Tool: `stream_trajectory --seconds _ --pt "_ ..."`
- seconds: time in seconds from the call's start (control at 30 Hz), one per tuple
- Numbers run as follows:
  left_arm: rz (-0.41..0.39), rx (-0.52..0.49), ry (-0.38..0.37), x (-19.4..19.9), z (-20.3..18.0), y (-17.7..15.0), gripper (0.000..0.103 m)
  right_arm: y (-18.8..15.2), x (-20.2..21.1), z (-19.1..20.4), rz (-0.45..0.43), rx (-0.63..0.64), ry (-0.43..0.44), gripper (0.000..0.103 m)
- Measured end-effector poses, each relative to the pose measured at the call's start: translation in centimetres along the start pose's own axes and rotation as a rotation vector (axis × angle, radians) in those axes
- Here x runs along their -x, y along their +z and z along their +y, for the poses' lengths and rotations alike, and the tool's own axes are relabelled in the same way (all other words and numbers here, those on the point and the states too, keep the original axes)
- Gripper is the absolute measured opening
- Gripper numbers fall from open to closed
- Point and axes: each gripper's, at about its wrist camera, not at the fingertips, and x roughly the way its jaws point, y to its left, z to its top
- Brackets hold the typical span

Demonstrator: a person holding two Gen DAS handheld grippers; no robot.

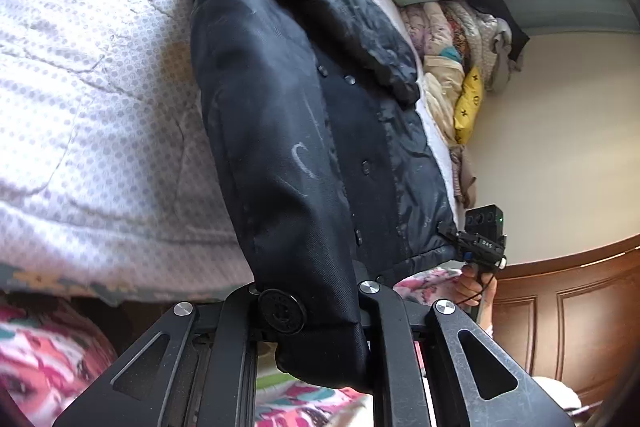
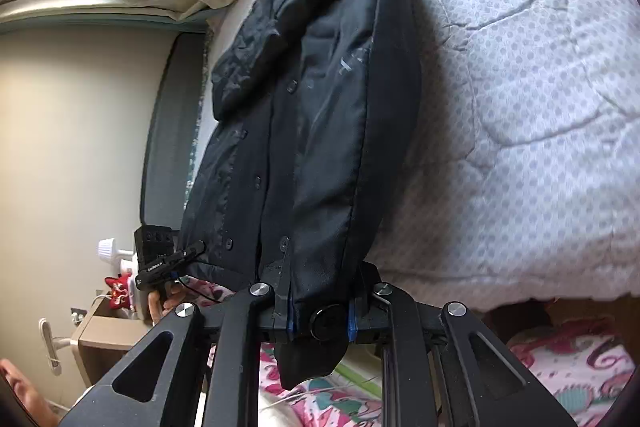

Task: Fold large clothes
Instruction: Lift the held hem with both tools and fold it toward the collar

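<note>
Jaws of both grippers pinch the black coat's [image 1: 304,131] hem corners, coat stretched across the quilt [image 1: 88,99].

Jacket [image 1: 304,131] lies lengthwise on the quilt [image 1: 92,99], hem toward both grippers. Left gripper [image 1: 308,311] clamps one hem corner, right gripper [image 2: 320,315] the other. Bedding pile [image 1: 452,67] beyond the jacket's far side, against the wall [image 1: 560,131].

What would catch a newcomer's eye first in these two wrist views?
A big black jacket fills the middle of both views, stretched over a white dotted quilt. The left tongs and right tongs are each shut on a corner of its near hem. In the left view, a pile of colourful bedding sits by the far wall.
</note>
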Motion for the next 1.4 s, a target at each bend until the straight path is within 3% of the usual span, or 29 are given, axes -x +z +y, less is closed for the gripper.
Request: stream_trajectory --seconds 0.2,0.4,0.8,1.07,1.27,1.4 --pt "-0.024 0.034 -0.042 0.6 0.2 1.3 0.015 0.1 1.1 -0.2 -0.043 -0.019 0.046 0.013" --pt "-0.061 0.034 -0.080 1.2 -1.7 5.6 0.015 2.9 1.3 1.4 -0.080 -0.016 0.066 0.013" --pt "-0.200 -0.006 -0.077 2.2 -6.7 19.4 0.015 15.5 1.3 7.4 -0.244 0.022 0.094 0.013" --pt "-0.221 0.037 -0.026 -0.4 -4.9 24.0 0.015 21.8 -0.9 6.9 -0.289 0.005 0.052 0.013" --pt "-0.196 0.102 0.012 -2.5 -2.7 25.8 0.016 23.9 -3.8 4.4 -0.239 -0.047 0.014 0.013" --pt "-0.198 0.174 0.033 -3.4 -1.1 27.1 0.025 25.4 -5.0 4.1 -0.246 -0.043 -0.036 0.016"
